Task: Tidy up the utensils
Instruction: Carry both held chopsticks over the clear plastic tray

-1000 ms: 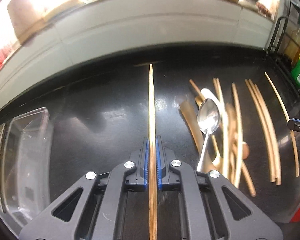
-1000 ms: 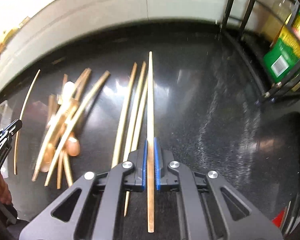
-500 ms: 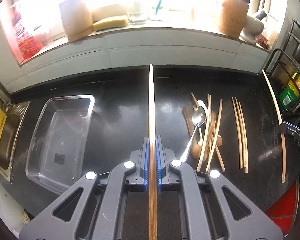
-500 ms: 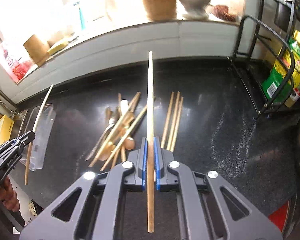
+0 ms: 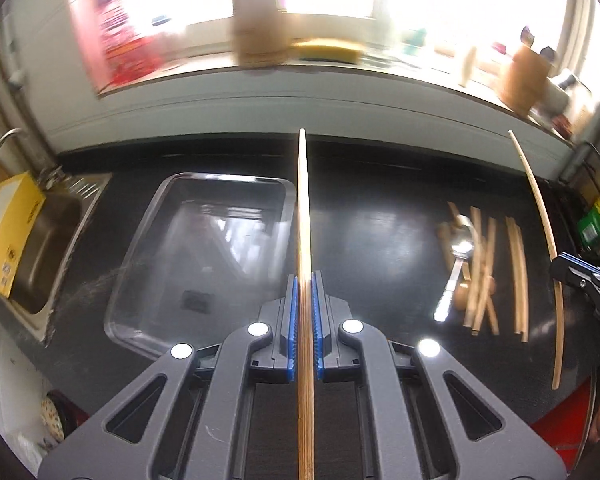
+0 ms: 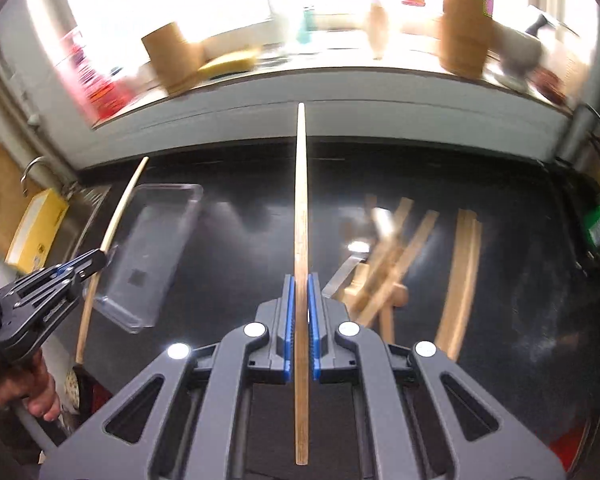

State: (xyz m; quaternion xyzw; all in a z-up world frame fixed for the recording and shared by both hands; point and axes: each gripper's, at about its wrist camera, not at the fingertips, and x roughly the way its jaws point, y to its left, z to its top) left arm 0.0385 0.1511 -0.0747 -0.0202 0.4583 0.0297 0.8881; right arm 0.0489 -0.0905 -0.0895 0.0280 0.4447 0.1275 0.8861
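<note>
A long pale wooden chopstick (image 5: 302, 240) is clamped lengthwise in the closed left gripper (image 5: 303, 312) and another wooden chopstick (image 6: 301, 240) in the closed right gripper (image 6: 301, 316), seemingly for sorting into the clear rectangular plastic tray (image 5: 140, 248) left of the remaining utensil pile (image 5: 476, 272)

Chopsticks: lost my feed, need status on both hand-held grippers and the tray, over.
Left hand-held gripper shut on a chopstick. Right hand-held gripper shut on another chopstick. Clear tray empty, nothing blocking it.
</note>
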